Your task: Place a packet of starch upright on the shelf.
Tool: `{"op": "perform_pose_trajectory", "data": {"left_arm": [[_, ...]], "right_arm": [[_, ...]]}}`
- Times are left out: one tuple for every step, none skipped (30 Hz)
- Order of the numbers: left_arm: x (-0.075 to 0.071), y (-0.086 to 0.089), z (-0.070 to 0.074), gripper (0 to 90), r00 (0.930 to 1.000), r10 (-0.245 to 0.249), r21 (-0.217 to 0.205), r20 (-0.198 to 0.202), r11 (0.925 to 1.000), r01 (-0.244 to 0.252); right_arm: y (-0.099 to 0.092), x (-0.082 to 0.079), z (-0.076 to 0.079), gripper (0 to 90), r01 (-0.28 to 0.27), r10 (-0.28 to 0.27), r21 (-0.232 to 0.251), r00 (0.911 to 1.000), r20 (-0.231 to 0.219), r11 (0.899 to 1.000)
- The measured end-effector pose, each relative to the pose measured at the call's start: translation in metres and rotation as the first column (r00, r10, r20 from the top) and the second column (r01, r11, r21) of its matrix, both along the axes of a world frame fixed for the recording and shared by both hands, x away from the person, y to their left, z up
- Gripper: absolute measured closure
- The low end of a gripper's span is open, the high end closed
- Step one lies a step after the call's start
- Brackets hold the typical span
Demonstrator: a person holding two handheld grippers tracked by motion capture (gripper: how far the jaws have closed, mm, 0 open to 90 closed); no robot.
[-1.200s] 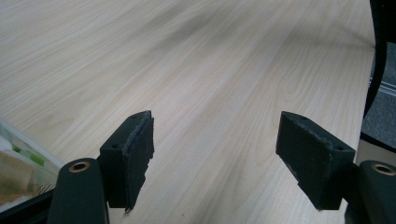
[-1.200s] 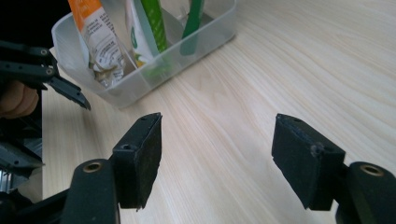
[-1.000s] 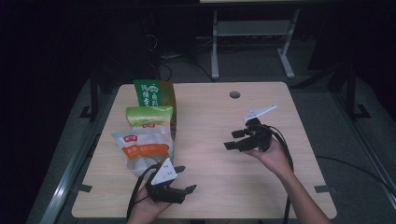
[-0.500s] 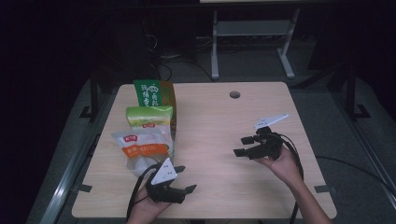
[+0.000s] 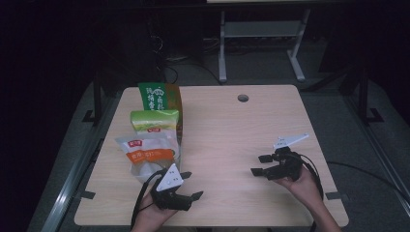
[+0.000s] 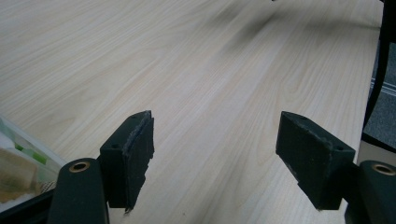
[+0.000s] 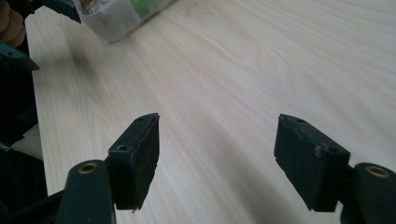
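Three snack bags lie in a row on the left of the wooden table (image 5: 232, 125): a dark green one (image 5: 159, 98) at the back, a light green one (image 5: 154, 121) in the middle, and a white and orange one (image 5: 149, 154) nearest. My left gripper (image 5: 192, 185) rests near the front edge just right of the white bag, open, pointing right. In the left gripper view the left gripper (image 6: 215, 140) has bare wood between its jaws. My right gripper (image 5: 257, 165) sits at the front right, pointing left. The right gripper (image 7: 217, 140) is open over bare wood.
A round cable hole (image 5: 243, 98) sits near the table's back edge. A white metal stand (image 5: 261, 43) is on the dark floor behind. A clear bag edge (image 6: 18, 163) shows at the lower left of the left gripper view. A bag (image 7: 121, 14) lies ahead in the right gripper view.
The right hand has moved with its gripper toward the near right corner of the table and come lower. The left hand and the bags have stayed still.
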State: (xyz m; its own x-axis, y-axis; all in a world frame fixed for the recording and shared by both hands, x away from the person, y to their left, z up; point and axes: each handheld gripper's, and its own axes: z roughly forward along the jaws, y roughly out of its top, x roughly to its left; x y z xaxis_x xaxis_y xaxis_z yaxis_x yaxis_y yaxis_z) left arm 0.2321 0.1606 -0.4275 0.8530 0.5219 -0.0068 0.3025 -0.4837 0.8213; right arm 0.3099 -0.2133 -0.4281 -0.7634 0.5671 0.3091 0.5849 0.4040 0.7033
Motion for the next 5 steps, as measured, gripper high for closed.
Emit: {"op": "perform_pose_trajectory", "data": {"left_arm": [[0.0,0.0,0.0,27.5,1.0,0.0,-0.001,0.001,1.0,0.0],[0.0,0.0,0.0,27.5,1.0,-0.001,-0.002,0.0,1.0,0.001],[0.0,0.0,0.0,27.4,1.0,-0.001,-0.002,-0.001,1.0,0.001],[0.0,0.0,0.0,27.4,1.0,-0.002,-0.001,-0.001,1.0,0.002],[0.0,-0.001,0.0,27.4,1.0,-0.001,-0.004,-0.001,1.0,0.001]], "right_arm": [[-0.002,-0.003,-0.002,30.4,0.003,-0.003,0.003,1.0,0.005,1.0],[-0.003,-0.006,-0.004,29.7,0.006,-0.006,0.007,1.0,0.004,1.0],[-0.003,-0.009,-0.005,28.7,0.009,-0.009,0.005,1.0,0.005,1.0],[-0.003,-0.013,-0.007,27.5,0.014,-0.014,-0.002,0.9999,0.01,1.0],[-0.003,-0.016,-0.007,26.6,0.02,-0.02,0.0,0.9997,0.017,1.0]]}}
